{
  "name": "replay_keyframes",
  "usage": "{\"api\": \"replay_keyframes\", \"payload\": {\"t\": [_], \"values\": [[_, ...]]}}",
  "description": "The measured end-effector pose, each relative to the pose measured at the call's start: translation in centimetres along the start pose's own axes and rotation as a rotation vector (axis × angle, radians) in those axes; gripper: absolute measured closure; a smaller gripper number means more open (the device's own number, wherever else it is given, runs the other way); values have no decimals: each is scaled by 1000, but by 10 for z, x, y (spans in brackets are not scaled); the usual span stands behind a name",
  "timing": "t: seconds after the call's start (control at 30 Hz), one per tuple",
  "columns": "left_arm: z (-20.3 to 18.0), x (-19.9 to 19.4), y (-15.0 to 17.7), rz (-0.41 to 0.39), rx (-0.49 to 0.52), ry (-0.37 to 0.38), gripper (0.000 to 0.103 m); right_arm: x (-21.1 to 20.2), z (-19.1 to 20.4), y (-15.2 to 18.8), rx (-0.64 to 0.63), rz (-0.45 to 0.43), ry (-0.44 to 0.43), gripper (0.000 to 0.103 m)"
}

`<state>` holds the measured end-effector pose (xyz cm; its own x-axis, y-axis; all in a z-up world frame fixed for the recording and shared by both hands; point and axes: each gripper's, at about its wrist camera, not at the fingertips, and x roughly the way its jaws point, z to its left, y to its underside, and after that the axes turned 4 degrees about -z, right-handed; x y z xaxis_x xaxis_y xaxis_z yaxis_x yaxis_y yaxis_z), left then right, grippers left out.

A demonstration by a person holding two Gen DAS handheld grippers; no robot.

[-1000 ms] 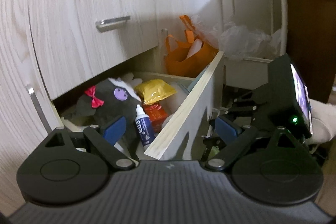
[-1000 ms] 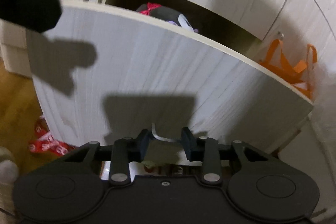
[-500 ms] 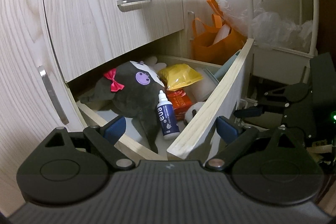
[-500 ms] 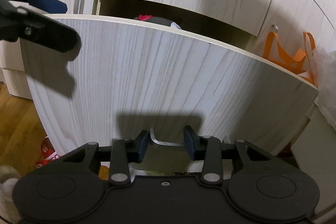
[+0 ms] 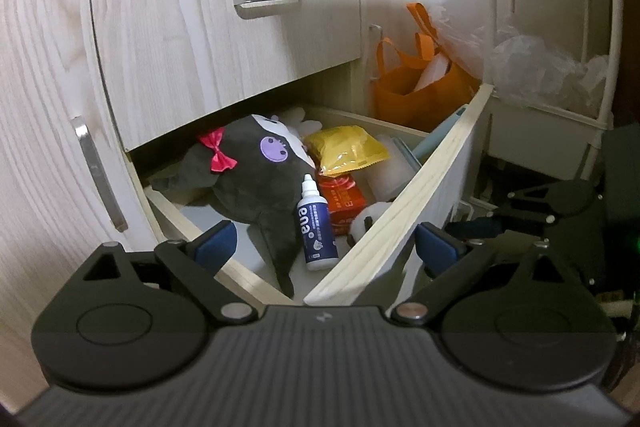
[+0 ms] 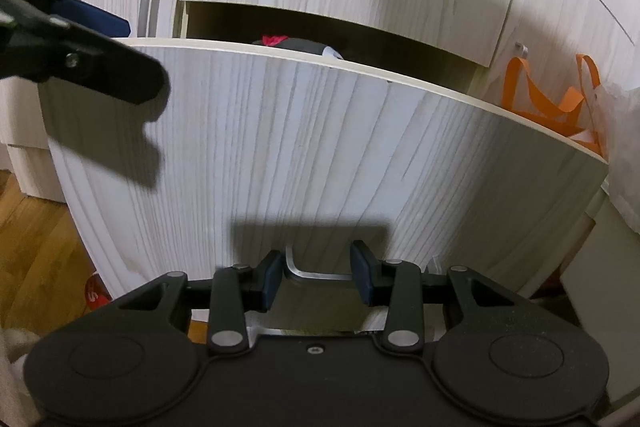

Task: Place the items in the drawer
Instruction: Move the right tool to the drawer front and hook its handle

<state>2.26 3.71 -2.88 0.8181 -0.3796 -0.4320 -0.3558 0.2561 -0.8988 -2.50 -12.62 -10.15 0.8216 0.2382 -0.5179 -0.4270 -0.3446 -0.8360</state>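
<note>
In the open drawer lie a plush toy and dropper bottle; the left gripper hovers above, jaws apart and empty. The right gripper brackets the drawer handle, jaws apart, likely to move the drawer.

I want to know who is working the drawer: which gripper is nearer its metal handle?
Right. The right gripper straddles the drawer handle; the left gripper hovers above the drawer's corner.
</note>
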Motion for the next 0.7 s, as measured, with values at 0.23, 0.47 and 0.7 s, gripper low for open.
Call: {"api": "replay_keyframes", "payload": {"t": [0.23, 0.47, 0.7], "values": [[-5, -1, 2, -30, 17, -19, 5, 0, 1, 3, 43, -32, 11, 59], [-4, 3, 3, -36, -23, -17, 0, -1, 3, 3, 34, -34, 10, 59], [-4, 6, 5, -45, -39, -43, 0, 2, 2, 2, 23, -43, 5, 59]]}}
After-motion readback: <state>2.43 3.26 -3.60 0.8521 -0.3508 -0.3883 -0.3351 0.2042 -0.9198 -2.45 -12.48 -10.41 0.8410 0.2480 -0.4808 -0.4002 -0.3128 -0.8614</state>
